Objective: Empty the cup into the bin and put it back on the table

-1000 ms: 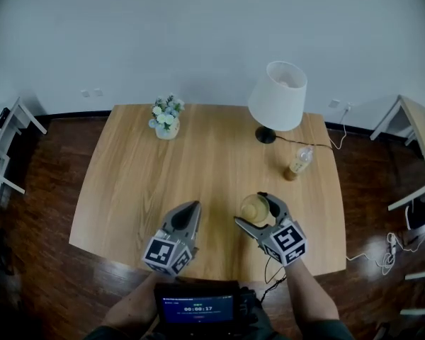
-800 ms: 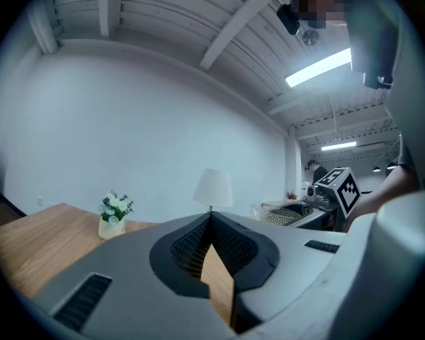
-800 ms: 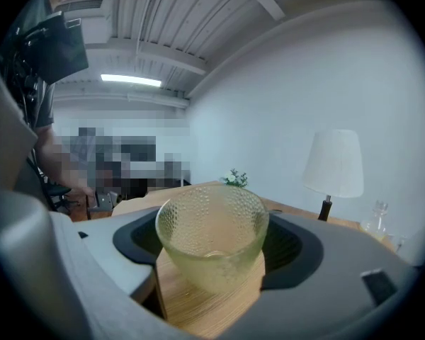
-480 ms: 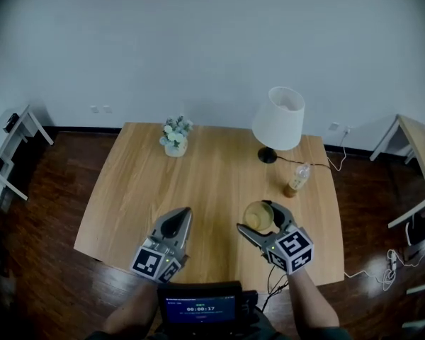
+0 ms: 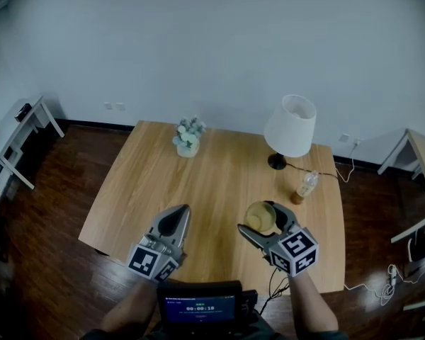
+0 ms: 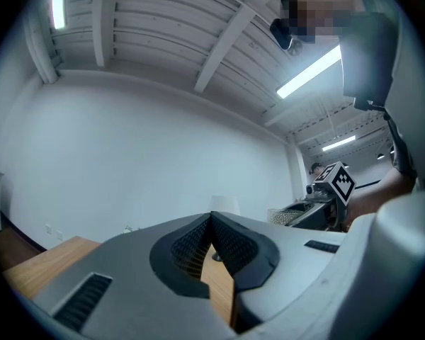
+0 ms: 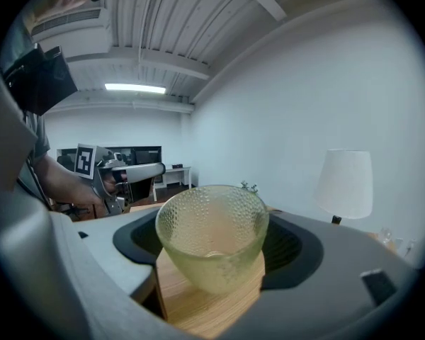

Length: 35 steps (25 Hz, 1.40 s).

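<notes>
A yellowish dimpled glass cup (image 5: 258,217) sits upright between the jaws of my right gripper (image 5: 261,218), which is shut on its sides and holds it just above the near right part of the wooden table (image 5: 198,183). In the right gripper view the cup (image 7: 212,236) fills the gap of the right gripper (image 7: 212,250), and I cannot make out any contents. My left gripper (image 5: 178,212) hovers to the cup's left, shut and holding nothing; its tips meet in the left gripper view (image 6: 211,222). No bin is in view.
On the table stand a white lamp (image 5: 292,126) at the back right, a small bottle (image 5: 307,185) in front of it, and a little vase of flowers (image 5: 188,138) at the back. Dark wood floor surrounds the table, and a cable (image 5: 372,278) trails at the right.
Both grippers have risen a little, the right one carrying the cup up off the table. The head view has drifted, so the table sits lower in the picture.
</notes>
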Each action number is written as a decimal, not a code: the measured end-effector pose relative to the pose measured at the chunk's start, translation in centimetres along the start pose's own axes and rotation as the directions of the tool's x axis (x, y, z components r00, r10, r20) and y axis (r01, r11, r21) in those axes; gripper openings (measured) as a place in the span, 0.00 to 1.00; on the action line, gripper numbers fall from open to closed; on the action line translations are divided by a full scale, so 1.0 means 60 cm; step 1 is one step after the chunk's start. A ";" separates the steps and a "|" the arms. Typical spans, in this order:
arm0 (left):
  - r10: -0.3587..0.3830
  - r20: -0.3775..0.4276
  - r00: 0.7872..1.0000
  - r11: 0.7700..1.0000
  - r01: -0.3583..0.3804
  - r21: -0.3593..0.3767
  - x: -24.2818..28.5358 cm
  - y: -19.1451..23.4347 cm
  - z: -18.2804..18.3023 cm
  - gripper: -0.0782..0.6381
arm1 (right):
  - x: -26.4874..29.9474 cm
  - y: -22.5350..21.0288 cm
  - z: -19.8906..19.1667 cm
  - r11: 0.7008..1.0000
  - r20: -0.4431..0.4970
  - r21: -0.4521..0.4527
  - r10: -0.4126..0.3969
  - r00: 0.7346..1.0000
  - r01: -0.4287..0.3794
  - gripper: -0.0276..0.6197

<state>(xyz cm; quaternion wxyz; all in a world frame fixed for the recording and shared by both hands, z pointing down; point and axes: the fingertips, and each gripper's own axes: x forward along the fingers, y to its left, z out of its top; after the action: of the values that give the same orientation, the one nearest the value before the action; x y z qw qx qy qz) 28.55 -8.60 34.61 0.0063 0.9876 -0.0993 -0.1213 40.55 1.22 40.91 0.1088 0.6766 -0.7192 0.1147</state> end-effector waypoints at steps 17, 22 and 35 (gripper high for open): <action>0.326 -0.007 0.945 0.939 -0.323 0.120 -0.140 0.059 0.063 0.10 | 0.097 0.107 0.081 0.948 0.014 -0.087 0.309 0.951 -0.307 0.66; 0.447 0.022 0.894 0.884 -0.446 0.138 -0.211 0.083 0.090 0.10 | 0.134 0.162 0.094 0.906 0.000 -0.115 0.411 0.912 -0.408 0.66; 0.577 0.085 0.812 0.797 -0.583 0.156 -0.397 0.161 0.154 0.10 | 0.215 0.341 0.135 0.835 -0.033 -0.174 0.525 0.851 -0.522 0.66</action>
<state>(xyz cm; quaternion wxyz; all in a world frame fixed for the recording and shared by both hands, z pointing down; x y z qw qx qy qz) 1.77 -13.25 31.68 -0.0451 0.9042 -0.4070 -0.1210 19.33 -12.33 36.88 0.1268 0.4431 -0.8847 0.0704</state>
